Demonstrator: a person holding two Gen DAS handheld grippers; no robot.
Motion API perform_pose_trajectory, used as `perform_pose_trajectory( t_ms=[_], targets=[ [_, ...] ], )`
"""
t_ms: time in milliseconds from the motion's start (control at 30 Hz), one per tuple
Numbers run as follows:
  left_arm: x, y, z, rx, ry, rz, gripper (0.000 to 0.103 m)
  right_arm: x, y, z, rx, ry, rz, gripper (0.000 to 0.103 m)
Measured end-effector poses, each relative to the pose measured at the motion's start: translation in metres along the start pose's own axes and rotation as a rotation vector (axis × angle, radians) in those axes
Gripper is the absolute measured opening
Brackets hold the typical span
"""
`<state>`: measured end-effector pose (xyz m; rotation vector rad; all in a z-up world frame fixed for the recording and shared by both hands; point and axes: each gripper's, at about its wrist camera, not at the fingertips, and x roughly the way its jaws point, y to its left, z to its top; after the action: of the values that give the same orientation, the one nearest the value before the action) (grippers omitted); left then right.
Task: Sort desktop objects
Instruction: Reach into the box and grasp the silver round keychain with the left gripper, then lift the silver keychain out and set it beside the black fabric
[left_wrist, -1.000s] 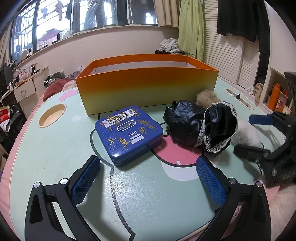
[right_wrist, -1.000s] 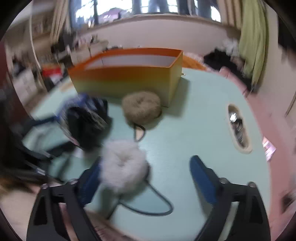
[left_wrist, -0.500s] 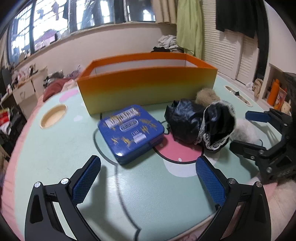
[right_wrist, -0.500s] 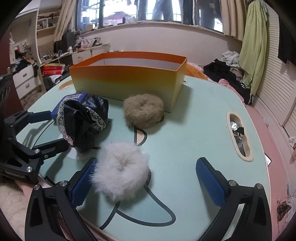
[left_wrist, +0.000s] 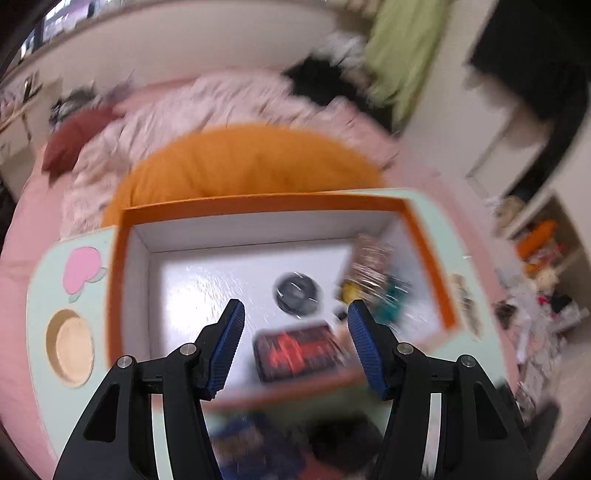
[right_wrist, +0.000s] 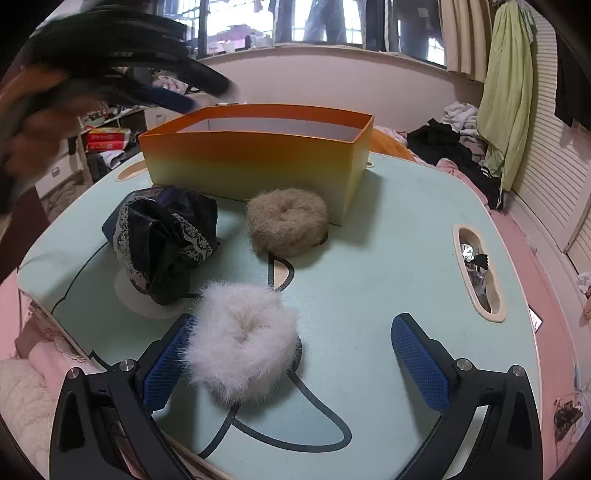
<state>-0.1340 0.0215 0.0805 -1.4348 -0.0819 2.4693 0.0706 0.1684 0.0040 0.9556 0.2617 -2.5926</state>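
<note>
My left gripper is open and empty, raised above the orange box, looking down into it. Inside lie a round black object, a dark red-printed packet and blurred small items. The view is blurred. My right gripper is open low over the table, its left pad touching a white fluffy scrunchie. A tan fluffy scrunchie and a black lace-trimmed bundle lie before the orange box. The left gripper shows blurred, high at the upper left.
The mint-green table has a slot handle at its right and a round recess at its left. A bed with pink bedding and an orange cushion lies behind the box. A blurred blue tin is near the bottom.
My left gripper has risen from the table, moved over the orange box, tilted downward and narrowed its opening. My right gripper has edged forward so the white scrunchie sits against its left pad.
</note>
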Motion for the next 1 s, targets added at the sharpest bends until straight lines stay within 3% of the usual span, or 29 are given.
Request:
perform_pose_trajectory(
  t_ms=[133, 233, 267, 433, 600, 667, 767, 900, 967, 1000],
  targets=[
    [0.041, -0.01, 0.023, 0.022, 0.093, 0.033, 0.059, 0.0, 0.0, 0.0, -0.001, -0.003, 0.003, 0.103],
    [0.065, -0.018, 0.023, 0.031, 0.179, 0.031, 0.042, 0.0, 0.001, 0.0, -0.001, -0.004, 0.002, 0.103],
    [0.063, -0.023, 0.023, 0.059, 0.146, 0.051, 0.03, 0.0, 0.001, 0.0, -0.001, -0.005, 0.002, 0.103],
    [0.049, -0.022, 0.019, 0.058, 0.096, -0.027, 0.031, 0.0, 0.001, 0.0, -0.002, -0.006, 0.002, 0.103],
    [-0.029, -0.014, -0.003, 0.052, -0.147, -0.107, 0.031, 0.0, 0.001, 0.0, -0.001, -0.007, 0.002, 0.103],
    [-0.055, -0.015, -0.024, 0.061, -0.199, -0.156, 0.031, 0.0, 0.001, 0.0, -0.002, -0.008, 0.002, 0.103],
    [-0.065, -0.011, -0.064, 0.056, -0.199, -0.218, 0.031, 0.0, 0.001, 0.0, -0.002, -0.009, 0.002, 0.103],
    [-0.048, -0.003, -0.096, 0.016, -0.187, -0.264, 0.031, 0.0, 0.001, 0.0, -0.002, -0.01, 0.002, 0.103],
    [-0.033, 0.001, -0.1, 0.001, -0.174, -0.257, 0.05, 0.0, 0.001, 0.0, -0.002, -0.01, 0.002, 0.103],
    [-0.031, 0.002, -0.104, -0.018, -0.177, -0.237, 0.055, 0.0, 0.001, 0.0, -0.002, -0.01, 0.003, 0.103]
  ],
)
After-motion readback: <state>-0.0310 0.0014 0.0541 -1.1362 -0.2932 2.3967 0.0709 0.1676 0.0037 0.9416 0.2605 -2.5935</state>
